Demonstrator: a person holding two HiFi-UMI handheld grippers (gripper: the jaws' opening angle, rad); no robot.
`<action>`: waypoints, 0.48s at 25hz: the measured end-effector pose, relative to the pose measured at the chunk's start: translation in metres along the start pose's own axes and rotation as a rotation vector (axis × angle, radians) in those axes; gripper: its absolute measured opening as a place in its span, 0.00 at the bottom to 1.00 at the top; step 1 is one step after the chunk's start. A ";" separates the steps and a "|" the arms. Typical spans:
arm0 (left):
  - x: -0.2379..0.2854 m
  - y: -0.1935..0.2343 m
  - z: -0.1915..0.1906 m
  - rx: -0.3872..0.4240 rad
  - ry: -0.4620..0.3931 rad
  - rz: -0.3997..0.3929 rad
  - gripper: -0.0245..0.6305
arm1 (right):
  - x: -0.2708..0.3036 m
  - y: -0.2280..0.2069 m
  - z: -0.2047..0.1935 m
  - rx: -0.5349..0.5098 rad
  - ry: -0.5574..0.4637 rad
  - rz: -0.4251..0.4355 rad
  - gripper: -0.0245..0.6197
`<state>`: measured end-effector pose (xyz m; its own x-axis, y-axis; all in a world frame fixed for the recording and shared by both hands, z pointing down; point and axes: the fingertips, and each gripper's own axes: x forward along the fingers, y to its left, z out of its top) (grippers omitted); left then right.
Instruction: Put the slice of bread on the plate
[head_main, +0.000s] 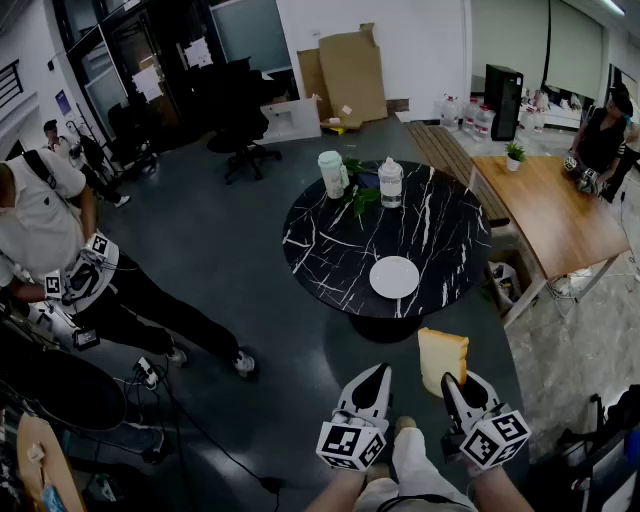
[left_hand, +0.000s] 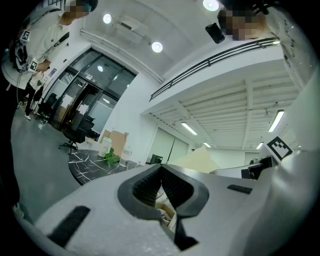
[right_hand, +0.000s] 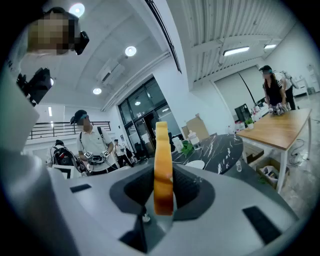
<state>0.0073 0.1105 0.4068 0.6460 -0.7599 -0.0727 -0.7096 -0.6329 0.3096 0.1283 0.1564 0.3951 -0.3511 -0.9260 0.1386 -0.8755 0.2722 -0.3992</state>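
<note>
A slice of bread (head_main: 442, 358) stands on edge in my right gripper (head_main: 452, 382), which is shut on it, short of the table's near rim. In the right gripper view the bread (right_hand: 163, 165) shows edge-on, orange crust upward, pinched between the jaws of the right gripper (right_hand: 163, 195). The white plate (head_main: 394, 277) lies bare on the near side of the round black marble table (head_main: 330, 250), beyond the bread. My left gripper (head_main: 378, 372) hangs level beside the right one, shut and holding nothing. In the left gripper view the left gripper (left_hand: 161, 172) has its pads together, and the bread (left_hand: 200, 161) shows pale at the right.
A pale cup (head_main: 332, 173), a clear bottle (head_main: 390, 183) and a green sprig (head_main: 360, 198) stand at the table's far side. A wooden table (head_main: 555, 210) is to the right with a person (head_main: 602, 140) behind it. Another person (head_main: 45, 230) with grippers stands left.
</note>
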 end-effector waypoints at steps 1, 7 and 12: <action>0.006 0.007 0.001 0.004 0.000 0.007 0.05 | 0.010 -0.002 0.000 0.003 0.000 0.005 0.18; 0.049 0.031 0.007 0.023 -0.013 0.016 0.05 | 0.060 -0.016 0.011 0.005 0.011 0.052 0.18; 0.086 0.055 0.009 0.032 -0.021 0.033 0.05 | 0.099 -0.037 0.016 0.015 0.040 0.077 0.18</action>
<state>0.0215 0.0092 0.4089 0.6164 -0.7830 -0.0832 -0.7392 -0.6118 0.2817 0.1314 0.0505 0.4089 -0.4303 -0.8912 0.1435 -0.8405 0.3375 -0.4239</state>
